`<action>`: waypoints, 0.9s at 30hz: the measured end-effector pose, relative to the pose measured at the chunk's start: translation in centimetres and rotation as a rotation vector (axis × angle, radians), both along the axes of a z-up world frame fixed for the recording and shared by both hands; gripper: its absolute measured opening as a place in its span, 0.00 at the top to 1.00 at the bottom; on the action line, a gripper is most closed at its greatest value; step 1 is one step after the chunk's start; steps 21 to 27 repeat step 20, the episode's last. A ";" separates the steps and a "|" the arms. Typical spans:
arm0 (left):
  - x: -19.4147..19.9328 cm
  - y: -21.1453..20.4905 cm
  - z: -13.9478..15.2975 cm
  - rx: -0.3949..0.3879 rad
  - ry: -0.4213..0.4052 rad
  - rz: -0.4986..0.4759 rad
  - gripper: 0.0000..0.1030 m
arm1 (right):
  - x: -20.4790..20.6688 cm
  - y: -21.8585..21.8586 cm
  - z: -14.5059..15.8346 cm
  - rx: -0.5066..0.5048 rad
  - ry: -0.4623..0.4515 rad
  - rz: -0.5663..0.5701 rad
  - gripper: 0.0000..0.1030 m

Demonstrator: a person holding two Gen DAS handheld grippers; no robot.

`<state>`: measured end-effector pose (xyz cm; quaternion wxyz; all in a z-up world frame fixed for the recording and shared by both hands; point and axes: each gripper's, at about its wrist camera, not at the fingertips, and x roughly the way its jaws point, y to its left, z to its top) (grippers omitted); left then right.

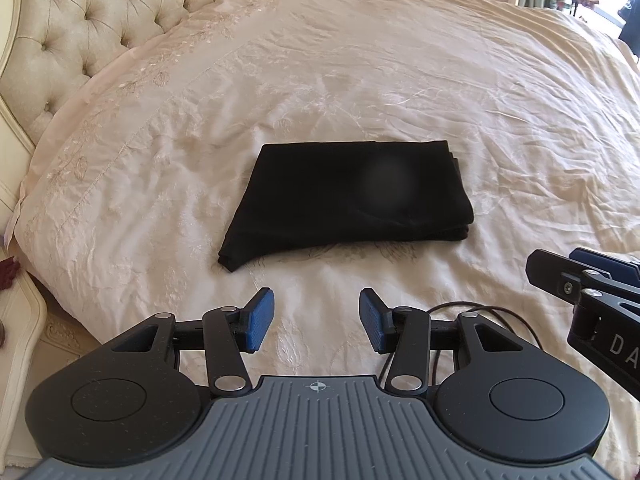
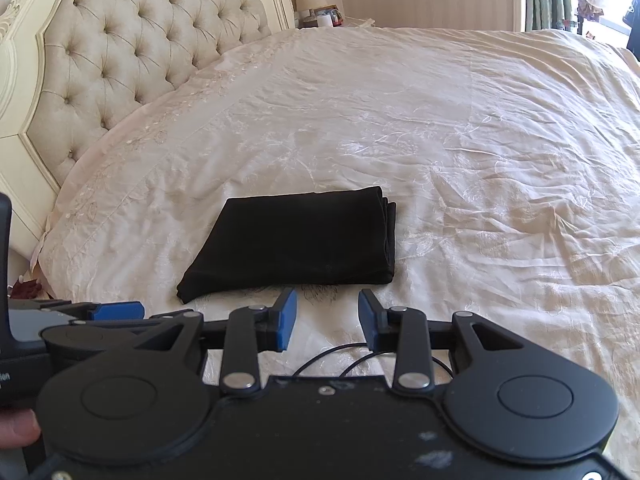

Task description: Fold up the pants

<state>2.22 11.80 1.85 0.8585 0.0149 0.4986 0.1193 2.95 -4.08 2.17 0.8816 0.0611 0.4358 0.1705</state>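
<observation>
Pants (image 1: 348,200), folded into a black stack, lay on the cream bedspread (image 1: 440,80) as the left gripper (image 1: 316,320) and right gripper (image 2: 327,318) hovered nearby, jaws apart and empty.

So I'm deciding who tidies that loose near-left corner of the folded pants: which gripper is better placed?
Probably the left. The left gripper is open and empty, with the pants straight ahead and their loose corner just left of its line. The right gripper, also open, sits further right of that corner.
</observation>
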 end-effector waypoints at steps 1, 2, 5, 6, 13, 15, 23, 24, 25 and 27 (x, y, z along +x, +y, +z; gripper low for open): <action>0.0 -0.2 0.0 0.001 0.001 0.000 0.56 | 0.0 -0.1 0.0 0.001 0.000 -0.003 0.64; 0.0 -0.3 0.0 0.002 0.002 -0.001 0.56 | 0.0 -0.2 0.0 0.003 0.000 -0.006 0.64; 0.0 -0.9 -0.1 0.008 0.004 -0.009 0.56 | -0.1 -0.5 0.0 0.005 0.000 -0.013 0.64; 0.1 -1.1 -0.1 0.009 0.005 -0.013 0.56 | -0.1 -0.5 0.0 0.006 0.000 -0.015 0.64; 0.1 -2.0 -0.3 0.015 0.008 -0.028 0.56 | 0.0 -1.2 -0.3 0.019 0.011 -0.045 0.64; 0.1 -2.0 -0.3 0.015 0.008 -0.028 0.56 | 0.0 -1.3 -0.4 0.023 0.019 -0.050 0.64; 0.2 -2.0 -0.3 0.015 0.004 -0.024 0.56 | 0.1 -1.2 -0.6 0.027 0.029 -0.057 0.64; 0.2 -2.0 -0.3 0.015 0.004 -0.024 0.56 | 0.1 -1.2 -0.6 0.027 0.029 -0.057 0.64; 0.2 -2.0 -0.3 0.015 0.004 -0.024 0.56 | 0.1 -1.2 -0.6 0.027 0.029 -0.057 0.64; 0.2 -2.0 -0.3 0.015 0.004 -0.024 0.56 | 0.1 -1.2 -0.6 0.027 0.029 -0.057 0.64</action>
